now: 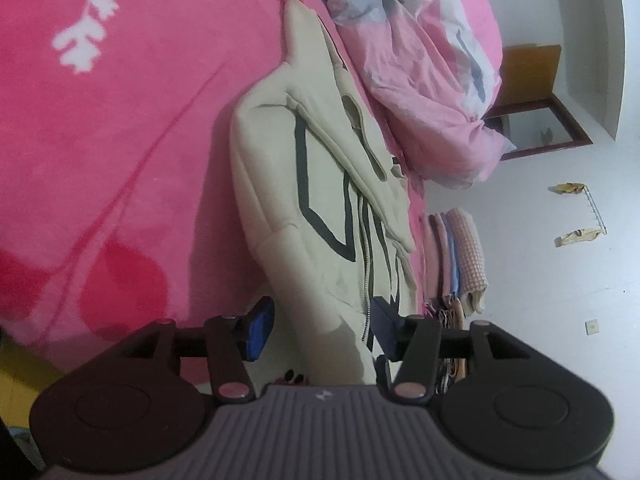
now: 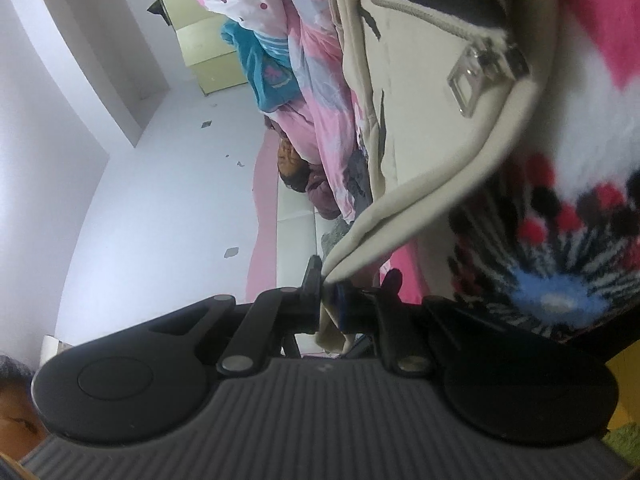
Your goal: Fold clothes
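A cream zip hoodie (image 1: 320, 184) with dark stripes lies on the pink blanket (image 1: 120, 120), its hood folded over the chest. My left gripper (image 1: 322, 328) is open at the garment's near end. Its blue pads (image 1: 260, 328) stand wide apart on either side of the cloth and do not pinch it. In the right wrist view the hoodie (image 2: 420, 100) hangs close to the lens, with its clear zipper pull (image 2: 476, 76) showing. My right gripper (image 2: 330, 292) is shut on a cream edge of the hoodie, lifted off the blanket (image 2: 600, 20).
A crumpled pink and white duvet (image 1: 432, 72) lies beside the hoodie. A stack of folded clothes (image 1: 456, 256) sits at the bed's edge near the white wall. A dark-framed mirror (image 1: 536, 128) shows beyond it. A blue garment (image 2: 260, 68) and a pale cabinet (image 2: 204, 48) appear in the right wrist view.
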`<state>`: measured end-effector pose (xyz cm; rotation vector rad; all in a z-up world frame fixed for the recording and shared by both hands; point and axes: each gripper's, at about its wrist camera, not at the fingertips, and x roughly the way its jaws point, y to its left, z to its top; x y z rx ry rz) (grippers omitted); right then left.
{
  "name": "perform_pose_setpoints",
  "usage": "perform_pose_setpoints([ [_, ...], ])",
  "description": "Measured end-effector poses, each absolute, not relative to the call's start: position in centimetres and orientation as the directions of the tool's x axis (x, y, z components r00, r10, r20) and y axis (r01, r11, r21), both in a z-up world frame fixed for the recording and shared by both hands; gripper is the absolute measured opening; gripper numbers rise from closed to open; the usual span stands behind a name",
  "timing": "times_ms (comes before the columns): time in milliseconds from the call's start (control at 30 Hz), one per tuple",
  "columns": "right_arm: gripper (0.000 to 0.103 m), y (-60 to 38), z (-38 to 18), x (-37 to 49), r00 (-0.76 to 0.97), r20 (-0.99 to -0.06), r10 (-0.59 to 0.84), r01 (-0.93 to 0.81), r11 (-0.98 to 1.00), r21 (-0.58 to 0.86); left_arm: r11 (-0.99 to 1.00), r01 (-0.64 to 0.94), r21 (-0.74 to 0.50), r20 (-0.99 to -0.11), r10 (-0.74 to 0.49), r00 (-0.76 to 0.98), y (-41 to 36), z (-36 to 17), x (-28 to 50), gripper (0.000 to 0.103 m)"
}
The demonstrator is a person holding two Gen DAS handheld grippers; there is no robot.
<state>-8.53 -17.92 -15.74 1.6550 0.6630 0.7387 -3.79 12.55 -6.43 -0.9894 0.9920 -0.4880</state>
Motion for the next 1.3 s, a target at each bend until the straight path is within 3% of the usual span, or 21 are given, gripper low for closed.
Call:
perform_pose_setpoints([
  [133,0.006,-17.8,-15.5,-8.2,0.632,0.103,0.768,0.032,-0.158,0.987,0.538,-0.061,-0.841,-0.497,-0.724,0.478,11.5,-6.5,-3.4,0.048],
  [233,0.009,-18.1,-14.8,-8.2,0.622,0.064,0.781,0.012,-0.090,0.996,0.568,-0.046,-0.822,-0.520,-0.715,0.467,10.7,-6.5,-3.1,0.037],
  [300,0.010,-18.6,-13.7,-8.1,0.612,0.002,0.791,-0.011,0.006,1.000,0.588,-0.036,-0.808,-0.536,-0.708,0.460,10.1,-6.5,-3.0,0.029],
  [500,0.017,-23.8,-10.0,-10.2,0.617,-0.220,0.756,-0.049,0.316,0.948,0.657,-0.020,-0.753,-0.594,-0.668,0.448,9.0,-6.5,-2.7,0.027],
  [667,0.030,-34.0,-5.0,-12.1,0.779,-0.311,0.545,-0.033,0.531,0.847,0.699,-0.019,-0.714,-0.636,-0.638,0.434,9.0,-6.4,-2.9,0.025],
  [800,0.033,-41.8,-3.2,-12.8,0.870,-0.383,0.310,0.100,0.650,0.754,0.730,-0.013,-0.683,-0.661,-0.611,0.436,8.6,-6.0,-3.1,0.025],
  [867,0.036,-44.8,-4.1,-12.9,0.870,-0.425,0.252,0.169,0.656,0.735,0.753,-0.005,-0.659,-0.677,-0.590,0.439,8.2,-5.8,-3.1,0.025],
  [1033,0.039,-48.2,-8.9,-11.4,0.806,-0.527,0.268,0.304,0.576,0.759,0.796,0.009,-0.606,-0.712,-0.547,0.440,7.4,-5.3,-3.1,0.025],
  [1300,0.037,-47.7,-11.1,-13.2,0.810,-0.430,0.398,0.243,0.440,0.864,0.817,0.022,-0.576,-0.731,-0.527,0.434,6.8,-5.2,-2.9,0.025],
])
